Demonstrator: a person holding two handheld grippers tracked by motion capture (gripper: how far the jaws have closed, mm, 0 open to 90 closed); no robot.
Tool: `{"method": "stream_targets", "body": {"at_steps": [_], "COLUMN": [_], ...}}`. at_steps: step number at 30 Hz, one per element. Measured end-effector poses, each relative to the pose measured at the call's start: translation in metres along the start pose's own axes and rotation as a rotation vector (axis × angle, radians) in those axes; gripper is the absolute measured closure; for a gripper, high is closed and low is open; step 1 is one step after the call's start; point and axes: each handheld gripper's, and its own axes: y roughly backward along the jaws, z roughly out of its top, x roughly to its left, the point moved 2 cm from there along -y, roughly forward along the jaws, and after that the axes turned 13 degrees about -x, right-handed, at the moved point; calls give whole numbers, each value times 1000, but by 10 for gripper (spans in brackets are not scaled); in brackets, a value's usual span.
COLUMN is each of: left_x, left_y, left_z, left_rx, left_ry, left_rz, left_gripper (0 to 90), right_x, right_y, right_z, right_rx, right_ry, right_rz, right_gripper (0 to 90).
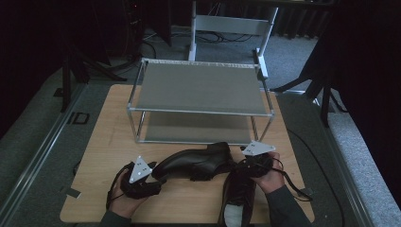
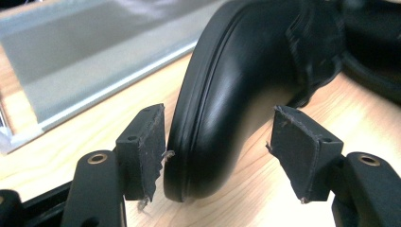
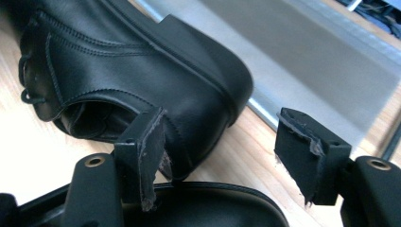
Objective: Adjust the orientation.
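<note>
Black leather shoe (image 1: 198, 161) lying on its side on wooden table (image 1: 108, 142), just in front of two-tier metal rack (image 1: 198, 90); second shoe (image 1: 239, 196) beside it, near table's front edge. Left gripper (image 2: 217, 151) spread wide, jaws astride the toe. Right gripper (image 3: 220, 151) likewise released, jaws either side of the heel. Probably moderately light; smooth, slippery upper; toe and heel stiff, the best holds.
</note>
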Motion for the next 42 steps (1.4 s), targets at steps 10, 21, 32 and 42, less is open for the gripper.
{"method": "stream_targets", "body": {"at_steps": [10, 21, 32, 42], "left_x": [8, 20, 26, 35], "left_y": [-12, -15, -15, -15], "left_z": [-2, 2, 6, -10], "left_rx": [36, 19, 3, 59], "left_ry": [39, 130, 131, 203], "left_rz": [-4, -16, 53, 48], "left_gripper": [473, 482, 448, 425], "right_x": [0, 4, -7, -5], "right_y": [-15, -23, -47, -57], "right_z": [-5, -8, 4, 18], "right_rx": [77, 120, 95, 44], "right_ry": [4, 17, 10, 79], "right_rz": [52, 73, 31, -79], "right_gripper": [289, 305, 494, 690]}}
